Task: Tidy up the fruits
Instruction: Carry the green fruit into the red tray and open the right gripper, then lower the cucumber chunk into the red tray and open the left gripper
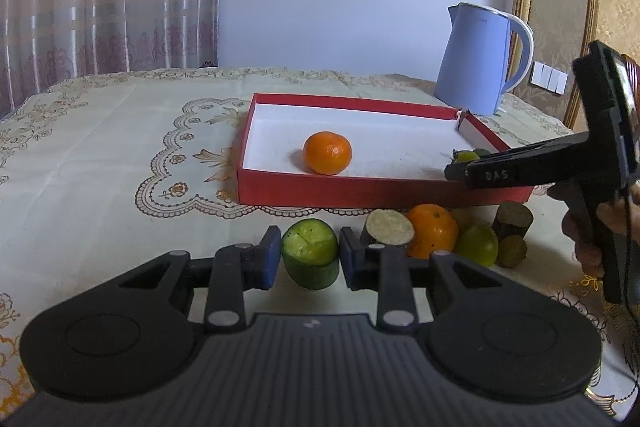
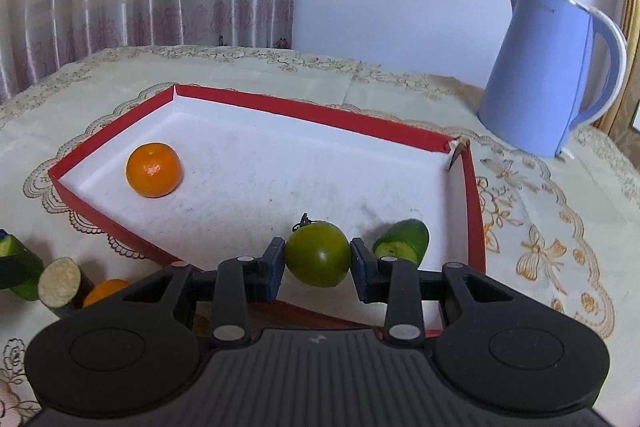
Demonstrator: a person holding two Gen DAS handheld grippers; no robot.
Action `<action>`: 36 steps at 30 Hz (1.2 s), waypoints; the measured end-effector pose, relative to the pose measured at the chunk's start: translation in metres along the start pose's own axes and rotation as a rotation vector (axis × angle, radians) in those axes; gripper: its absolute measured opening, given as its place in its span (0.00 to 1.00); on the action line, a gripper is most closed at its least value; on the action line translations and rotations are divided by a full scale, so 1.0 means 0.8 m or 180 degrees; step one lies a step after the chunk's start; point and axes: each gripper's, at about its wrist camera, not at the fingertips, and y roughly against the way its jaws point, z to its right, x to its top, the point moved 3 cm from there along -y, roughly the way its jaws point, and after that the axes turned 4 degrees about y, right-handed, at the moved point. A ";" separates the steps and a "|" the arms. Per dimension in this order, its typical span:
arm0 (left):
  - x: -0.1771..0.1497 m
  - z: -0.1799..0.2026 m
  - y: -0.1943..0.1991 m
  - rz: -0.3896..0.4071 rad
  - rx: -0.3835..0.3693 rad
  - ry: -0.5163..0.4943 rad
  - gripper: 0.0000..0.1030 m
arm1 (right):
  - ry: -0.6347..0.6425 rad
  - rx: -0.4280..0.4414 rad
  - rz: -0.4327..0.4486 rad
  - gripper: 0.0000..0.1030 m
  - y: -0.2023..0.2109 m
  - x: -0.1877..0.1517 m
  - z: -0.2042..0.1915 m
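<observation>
My left gripper [image 1: 309, 261] is shut on a cut green cucumber piece [image 1: 310, 245], low over the tablecloth in front of the red tray [image 1: 360, 193]. My right gripper [image 2: 318, 265] is shut on a green tomato [image 2: 318, 251] with a dark stem, held over the tray's near right part [image 2: 474, 211]. In the left wrist view the right gripper [image 1: 458, 171] reaches in from the right with the tomato [image 1: 466, 157] at its tip. Inside the tray lie an orange [image 2: 154, 169] and another cucumber piece [image 2: 402, 241].
In front of the tray sit a pale cut stub [image 1: 390, 227], a second orange [image 1: 432, 231], a green round fruit [image 1: 476, 245] and two brown pieces [image 1: 512, 221]. A blue kettle [image 2: 548, 75] stands behind the tray's right corner. A hand [image 1: 588, 239] holds the right gripper.
</observation>
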 end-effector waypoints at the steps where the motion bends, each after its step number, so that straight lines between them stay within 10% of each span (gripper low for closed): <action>1: 0.000 0.000 0.000 0.0002 0.0005 -0.0002 0.27 | -0.0020 0.0016 0.0030 0.37 0.007 -0.002 0.002; 6: 0.004 -0.001 0.006 0.0035 0.0003 0.0027 0.27 | -0.0151 -0.0057 0.0397 0.63 0.068 -0.022 0.016; 14: 0.006 0.011 0.011 0.0035 -0.0015 -0.0006 0.27 | -0.0819 -0.0904 0.0308 0.65 0.096 -0.092 0.072; 36: 0.085 0.086 -0.078 -0.0049 -0.0165 -0.0258 0.27 | -0.1074 -0.0869 -0.0051 0.79 0.074 -0.111 0.088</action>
